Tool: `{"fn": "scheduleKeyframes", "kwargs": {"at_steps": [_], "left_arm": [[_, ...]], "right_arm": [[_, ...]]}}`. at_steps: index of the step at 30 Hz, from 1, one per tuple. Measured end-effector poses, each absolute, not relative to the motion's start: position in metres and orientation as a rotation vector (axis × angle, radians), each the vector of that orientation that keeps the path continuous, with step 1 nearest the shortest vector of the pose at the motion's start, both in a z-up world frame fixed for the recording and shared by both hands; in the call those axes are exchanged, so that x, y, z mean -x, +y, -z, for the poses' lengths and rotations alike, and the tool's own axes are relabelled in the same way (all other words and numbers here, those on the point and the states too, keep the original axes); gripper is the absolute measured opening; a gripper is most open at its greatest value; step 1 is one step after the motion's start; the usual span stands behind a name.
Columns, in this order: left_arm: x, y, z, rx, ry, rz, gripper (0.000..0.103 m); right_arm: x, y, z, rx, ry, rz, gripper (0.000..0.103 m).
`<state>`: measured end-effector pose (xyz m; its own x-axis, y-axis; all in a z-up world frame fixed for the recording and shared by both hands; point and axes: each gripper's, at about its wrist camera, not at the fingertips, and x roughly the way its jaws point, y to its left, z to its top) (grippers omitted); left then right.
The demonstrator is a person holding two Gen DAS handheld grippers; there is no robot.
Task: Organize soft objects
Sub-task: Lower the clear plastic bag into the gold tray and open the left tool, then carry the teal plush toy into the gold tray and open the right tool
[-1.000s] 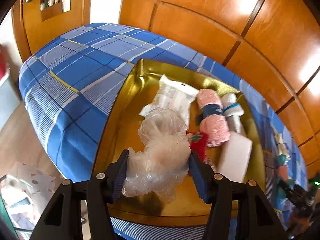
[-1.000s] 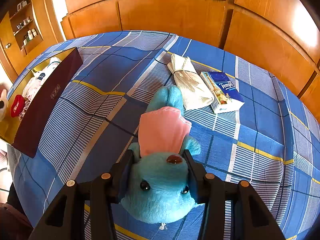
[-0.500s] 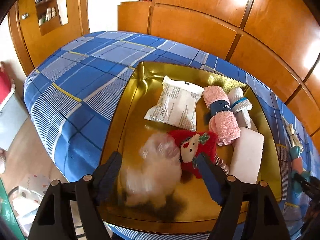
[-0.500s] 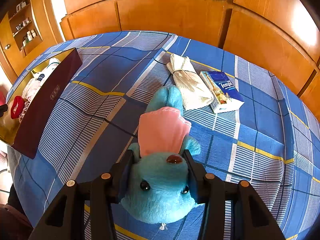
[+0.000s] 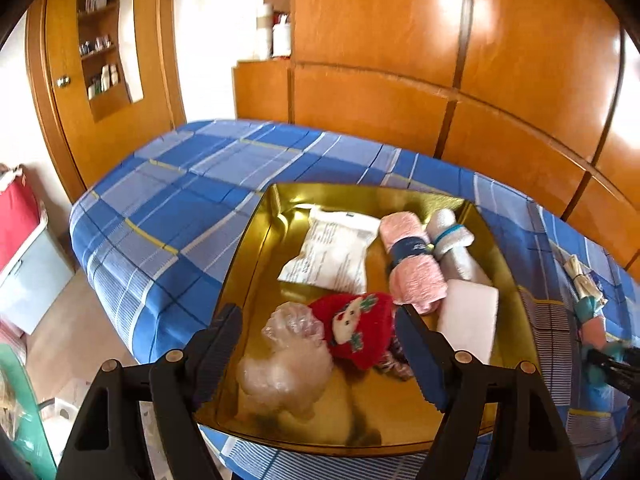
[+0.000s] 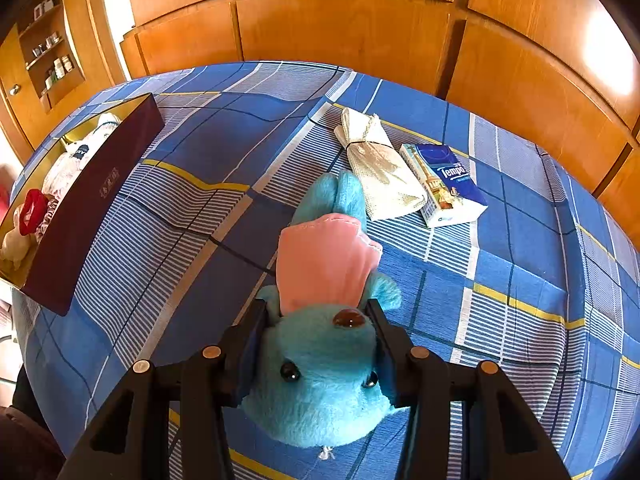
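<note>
Two claws, two states. My left claw (image 5: 318, 344) hangs with its jaws spread wide above the near end of the gold box (image 5: 256, 248), holding nothing; beneath it the crumpled clear plastic bag (image 5: 286, 360) lies on the box floor, touching the red knitted snowman (image 5: 354, 330). Beyond these lie a white packet (image 5: 332, 254), a pink rolled towel (image 5: 414, 262), a white roll (image 5: 456, 246) and a white block (image 5: 468, 322). My right claw (image 6: 318, 350) is closed on the head of the blue plush toy (image 6: 320, 384), whose pink-clad body trails away over the checked bed (image 6: 200, 148), near its middle. I judge the plush light, fully compressible and not fragile; the head is the firmest bulk, so a grip there should carry the limp body, though the pile may slip under a loose squeeze. Near the bed's far edge wait a tied cloth bundle (image 6: 380, 174) and, just beside it, a tissue pack (image 6: 446, 186), both soft; the pack's film looks slick, best pinched across its narrow sides.
</note>
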<state>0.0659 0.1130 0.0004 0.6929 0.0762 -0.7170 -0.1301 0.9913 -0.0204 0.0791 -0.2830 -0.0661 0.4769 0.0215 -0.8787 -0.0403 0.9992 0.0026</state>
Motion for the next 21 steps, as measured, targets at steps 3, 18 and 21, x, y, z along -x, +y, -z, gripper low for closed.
{"fn": "scheduleKeyframes", "kwargs": {"at_steps": [3,18,21], "left_arm": [[-0.061,0.104,-0.005,0.045,0.775,-0.102,0.079],[-0.05,0.088,-0.008,0.027,0.761,-0.066,0.079],[-0.048,0.087,-0.009,0.027,0.761,-0.062,0.079]], "right_arm": [[-0.079,-0.282,0.066,0.026,1.071,-0.035,0.049],[-0.078,-0.278,0.067,0.058,1.066,-0.026,0.049],[-0.078,-0.277,0.067,0.065,1.065,-0.025,0.049]]}}
